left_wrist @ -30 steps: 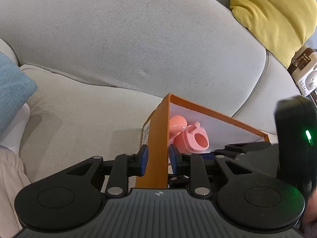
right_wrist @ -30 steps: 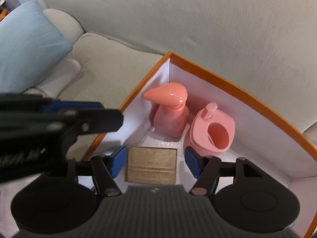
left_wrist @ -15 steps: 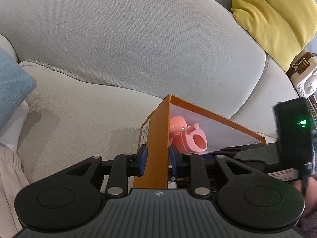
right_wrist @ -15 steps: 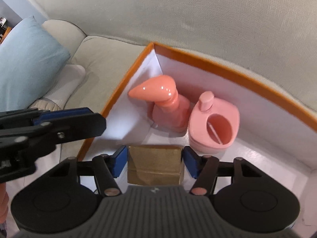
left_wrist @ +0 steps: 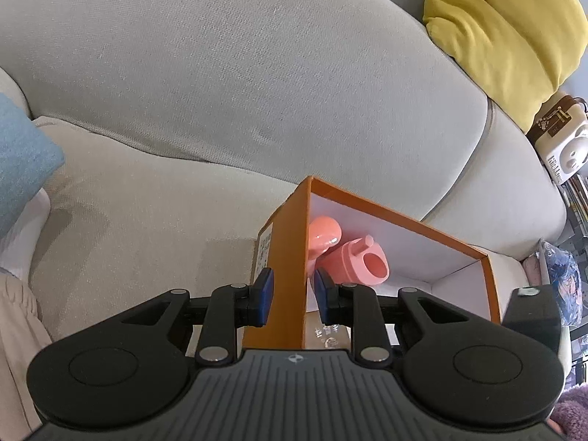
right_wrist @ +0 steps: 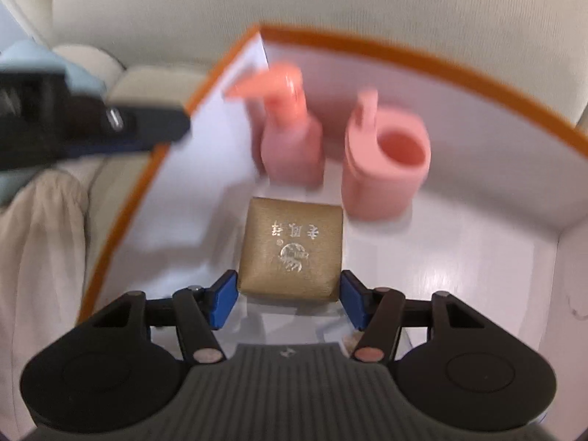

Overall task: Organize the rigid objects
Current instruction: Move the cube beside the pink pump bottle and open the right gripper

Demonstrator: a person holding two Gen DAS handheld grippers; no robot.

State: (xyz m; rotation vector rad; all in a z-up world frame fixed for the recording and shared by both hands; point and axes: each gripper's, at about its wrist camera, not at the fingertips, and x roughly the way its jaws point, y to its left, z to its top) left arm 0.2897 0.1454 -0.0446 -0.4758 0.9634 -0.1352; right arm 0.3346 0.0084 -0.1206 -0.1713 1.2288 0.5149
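An orange box (left_wrist: 290,257) with a white inside sits on the sofa. My left gripper (left_wrist: 290,296) is shut on its near-left wall, one pad on each side. Inside stand a pink pump bottle (right_wrist: 290,139) and a pink cup (right_wrist: 389,161); both also show in the left wrist view, the bottle (left_wrist: 323,235) and the cup (left_wrist: 356,261). A gold box (right_wrist: 290,248) with silver lettering lies on the box floor. My right gripper (right_wrist: 288,303) is open, its blue pads either side of the gold box's near edge with small gaps.
A yellow cushion (left_wrist: 507,33) lies on the sofa back at upper right. A blue cushion (left_wrist: 18,154) is at the left. A white panda-print item (left_wrist: 566,150) sits at the far right. My left gripper's finger (right_wrist: 110,128) crosses the right wrist view at left.
My right gripper has opened and let go of the gold box, which now rests on the box floor. The right gripper has pulled back. The left gripper still holds the wall.
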